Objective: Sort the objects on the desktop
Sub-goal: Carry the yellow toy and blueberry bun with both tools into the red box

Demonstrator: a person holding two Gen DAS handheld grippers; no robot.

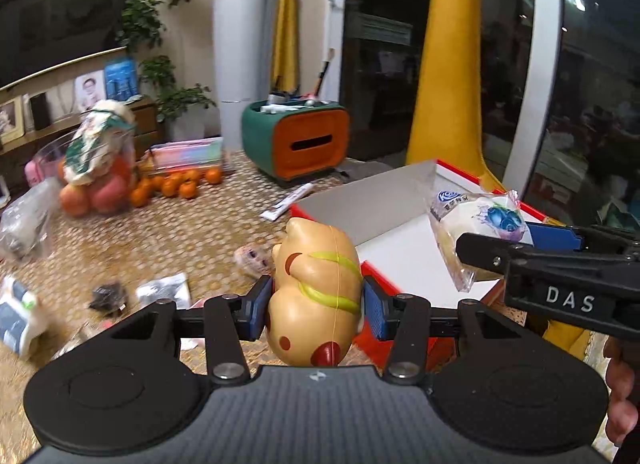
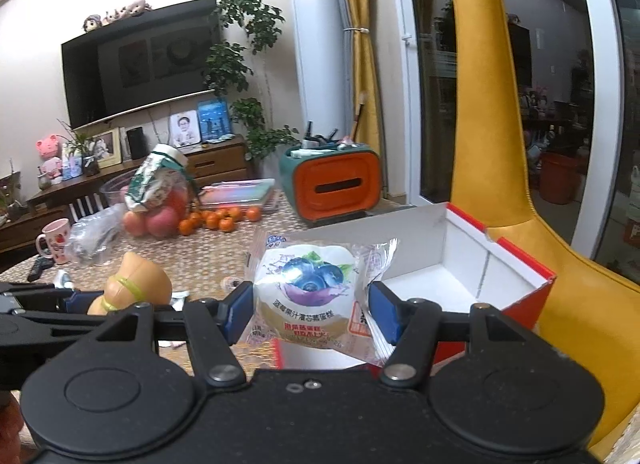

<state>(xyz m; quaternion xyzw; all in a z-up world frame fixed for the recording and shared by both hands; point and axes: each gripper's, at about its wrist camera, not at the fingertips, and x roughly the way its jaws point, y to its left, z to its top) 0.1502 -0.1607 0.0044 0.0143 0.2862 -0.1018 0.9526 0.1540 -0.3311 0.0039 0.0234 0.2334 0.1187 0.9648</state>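
Observation:
My left gripper (image 1: 317, 308) is shut on a tan toy figure (image 1: 316, 288) with yellow stripes and red spots, held just left of the red box (image 1: 400, 200). My right gripper (image 2: 310, 312) is shut on a blueberry cake packet (image 2: 308, 288) in clear wrap, held over the near edge of the same red box (image 2: 512, 264), whose white inside shows nothing. In the left wrist view the right gripper (image 1: 520, 248) reaches in from the right with the packet (image 1: 480, 224) above the box. In the right wrist view the toy (image 2: 136, 284) and the left gripper (image 2: 68, 304) show at the left.
On the patterned tablecloth (image 1: 192, 224) lie small wrappers (image 1: 164, 290), a tube (image 1: 288, 202), oranges (image 1: 176, 184), bagged apples (image 1: 96, 168), a pink mug (image 2: 56, 240) and a green and orange tissue box (image 1: 300, 140). A yellow chair (image 2: 500, 144) stands behind the red box.

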